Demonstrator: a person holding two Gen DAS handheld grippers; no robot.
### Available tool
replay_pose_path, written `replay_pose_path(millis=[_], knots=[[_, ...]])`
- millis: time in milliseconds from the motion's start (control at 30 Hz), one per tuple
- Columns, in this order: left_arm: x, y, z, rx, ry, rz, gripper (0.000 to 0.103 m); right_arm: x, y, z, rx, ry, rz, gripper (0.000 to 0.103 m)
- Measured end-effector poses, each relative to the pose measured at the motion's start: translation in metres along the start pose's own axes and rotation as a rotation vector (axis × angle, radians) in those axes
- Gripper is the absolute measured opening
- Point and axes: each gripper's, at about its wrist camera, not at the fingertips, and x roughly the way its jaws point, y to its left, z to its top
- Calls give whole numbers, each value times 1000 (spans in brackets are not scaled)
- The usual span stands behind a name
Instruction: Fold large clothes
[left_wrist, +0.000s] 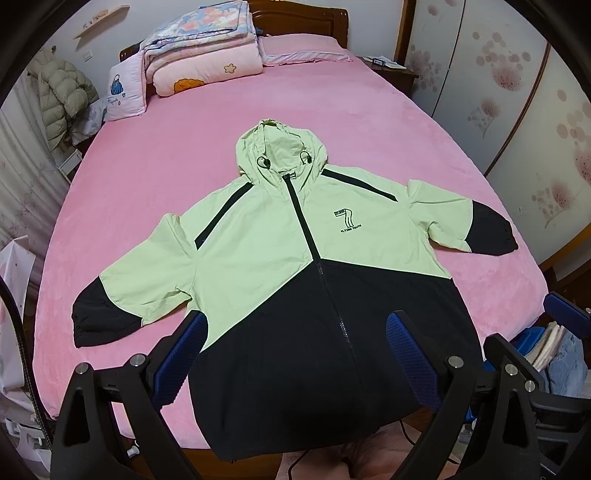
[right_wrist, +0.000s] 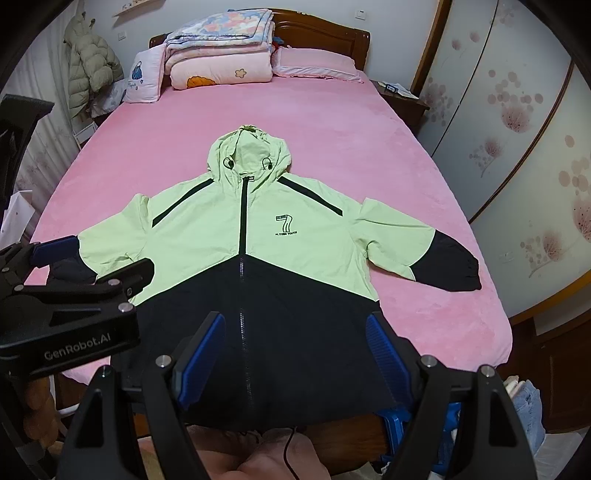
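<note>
A hooded zip jacket (left_wrist: 280, 236), pale green on top and black below with a "7" logo, lies face up and spread flat on the pink bed (left_wrist: 155, 166). Its hood points to the headboard, both sleeves are out to the sides, and its hem hangs at the near edge. My left gripper (left_wrist: 299, 347) is open above the black lower left part of the jacket, holding nothing. My right gripper (right_wrist: 295, 350) is open over the zip and lower right part, also holding nothing. In the right wrist view the jacket (right_wrist: 229, 229) fills the middle, with the left gripper (right_wrist: 107, 258) over its left cuff.
Folded quilts (left_wrist: 199, 48) and pillows (left_wrist: 306, 51) are stacked by the wooden headboard. A floral wardrobe (left_wrist: 517, 92) lines the right side, with a nightstand (left_wrist: 391, 70) beside it. A puffer coat (left_wrist: 62, 96) hangs at the left. A pile of folded clothes (left_wrist: 554, 350) sits by the bed's near right corner.
</note>
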Motion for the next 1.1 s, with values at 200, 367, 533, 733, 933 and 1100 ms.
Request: replay_pose_path(millis=[200,367,533,733,933,1100], knots=[[1,-6,6,3,-5,4,97,-2,-4,3,-11,-5,-3,78],[2,-18,15,6,-17,32,97,3,-16,9,-13,-4,14,78],[9,-38,29,4,-22,76,97,14,-38,16,-6,-7,47,78],[20,-79,56,-21,-29,117,97,34,-83,34,-11,-10,96,78],[24,-140,98,-25,-106,156,97,55,-160,57,43,-36,148,78],[38,-206,133,56,-123,165,97,83,-240,72,132,-64,184,78]])
